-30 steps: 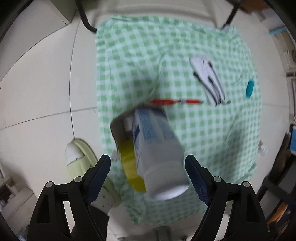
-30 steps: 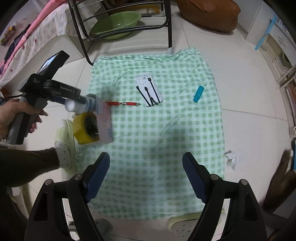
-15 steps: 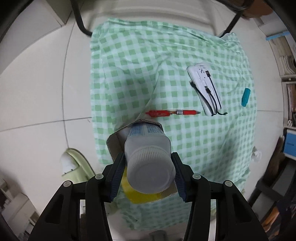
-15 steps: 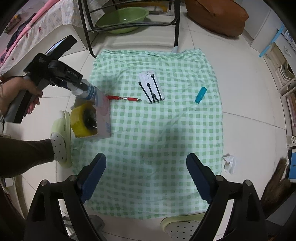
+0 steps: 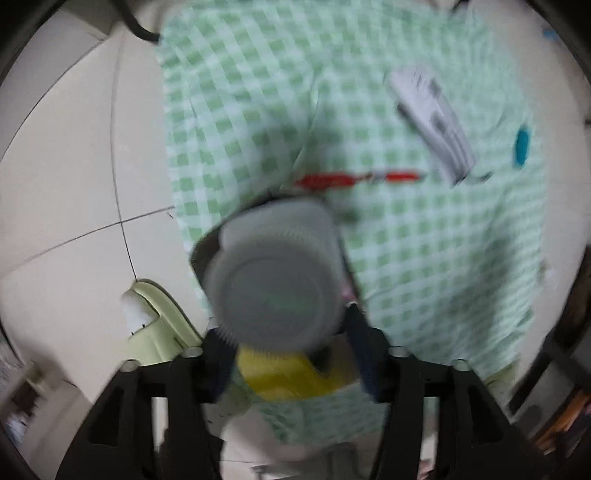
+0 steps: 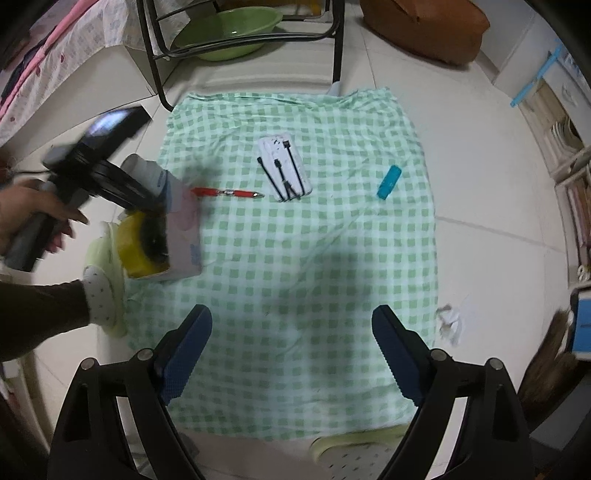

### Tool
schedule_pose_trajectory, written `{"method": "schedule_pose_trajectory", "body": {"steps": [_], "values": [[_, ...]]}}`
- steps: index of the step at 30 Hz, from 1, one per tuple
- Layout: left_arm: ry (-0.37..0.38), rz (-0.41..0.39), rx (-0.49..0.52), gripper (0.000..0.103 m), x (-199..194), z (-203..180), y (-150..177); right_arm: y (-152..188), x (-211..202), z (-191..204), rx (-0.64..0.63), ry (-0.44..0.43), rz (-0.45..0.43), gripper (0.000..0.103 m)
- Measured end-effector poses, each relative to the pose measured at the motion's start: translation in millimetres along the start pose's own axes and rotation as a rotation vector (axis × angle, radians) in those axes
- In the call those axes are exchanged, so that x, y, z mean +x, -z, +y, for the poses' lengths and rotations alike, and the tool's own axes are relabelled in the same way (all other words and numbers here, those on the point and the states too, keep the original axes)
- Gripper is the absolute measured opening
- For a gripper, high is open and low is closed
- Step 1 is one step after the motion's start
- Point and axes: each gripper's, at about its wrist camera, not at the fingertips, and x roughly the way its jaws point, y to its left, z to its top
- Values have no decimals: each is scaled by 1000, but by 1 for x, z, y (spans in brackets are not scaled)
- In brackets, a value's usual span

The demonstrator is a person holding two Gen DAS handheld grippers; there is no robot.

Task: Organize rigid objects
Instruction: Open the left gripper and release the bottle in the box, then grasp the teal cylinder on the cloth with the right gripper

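Green checked cloth [image 6: 295, 258] covers the floor ahead; my left gripper [image 5: 288, 354] clamps the white ribbed-cap bottle [image 5: 275, 280] over the small open box [image 6: 181, 236], so next I seat it beside the yellow tape roll [image 6: 142, 243]; right gripper [image 6: 291, 354] wide, empty.

One checked cloth [image 6: 295, 258] covers the floor. On it lie one red pen [image 6: 225, 192], one white power bank [image 6: 284, 168] with cables at about 12 o'clock, and one blue stick [image 6: 389, 182] at 2 o'clock. At 9 o'clock stands one box [image 6: 181, 236] holding one yellow tape roll [image 6: 142, 245]. One white bottle [image 5: 275, 280] shows there too. Two pale green slippers appear, one [image 6: 107, 280] at 9 o'clock, one [image 6: 354, 448] at 6. One green basin [image 6: 227, 33] sits at 11 o'clock. One crumpled paper [image 6: 450, 325] lies at 4.
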Motion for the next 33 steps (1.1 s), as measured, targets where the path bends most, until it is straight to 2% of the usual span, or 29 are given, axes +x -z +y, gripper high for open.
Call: {"method": "schedule_pose_trajectory", "body": {"steps": [1, 2, 3, 5, 7, 10, 12, 13, 14, 15, 17, 19, 22, 24, 28, 31, 32, 33], "values": [[17, -38, -28, 86, -18, 1, 2, -1, 5, 0, -20, 17, 1, 96], [32, -69, -39, 87, -32, 0, 8, -1, 12, -1, -45, 52, 6, 103], [52, -104, -30, 87, -57, -2, 13, -1, 19, -2, -62, 77, 10, 103], [81, -149, 24, 87, -91, -10, 32, -1, 40, -11, -73, 127, 83, 103], [128, -234, 89, 89, -136, -16, 55, -1, 55, -23, -43, 129, 122, 103], [209, -332, 78, 103, -181, -12, 96, -4, 87, -58, 86, 100, 162, 103], [265, -360, 93, 103, -192, -11, 117, -6, 111, -84, 198, 74, 194, 102], [295, -389, 92, 103, -195, -11, 126, -8, 121, -96, 260, 58, 208, 100], [312, -405, 79, 103, -193, -10, 130, -10, 130, -106, 309, 40, 215, 90], [305, -390, 63, 103, -188, -9, 130, -15, 141, -118, 365, 13, 216, 71], [300, -344, 49, 103, -178, -7, 124, -24, 156, -130, 419, -12, 220, 56], [289, -342, 61, 103, -178, -8, 119, -41, 171, -144, 456, 2, 215, 56], [173, -352, 67, 103, -183, -16, 108, -69, 191, -161, 503, 5, 174, 53], [112, -345, 62, 103, -178, -17, 106, -91, 204, -172, 523, 19, 151, 48], [55, -310, 67, 103, -169, -23, 102, -126, 231, -188, 577, 38, 137, 46], [-16, -305, 66, 103, -164, -28, 93, -141, 253, -193, 592, 66, 159, 45], [-38, -304, 62, 103, -163, -32, 90, -144, 260, -193, 581, 79, 176, 40], [-49, -303, 60, 103, -163, -34, 89, -144, 266, -191, 562, 89, 200, 26]]}}
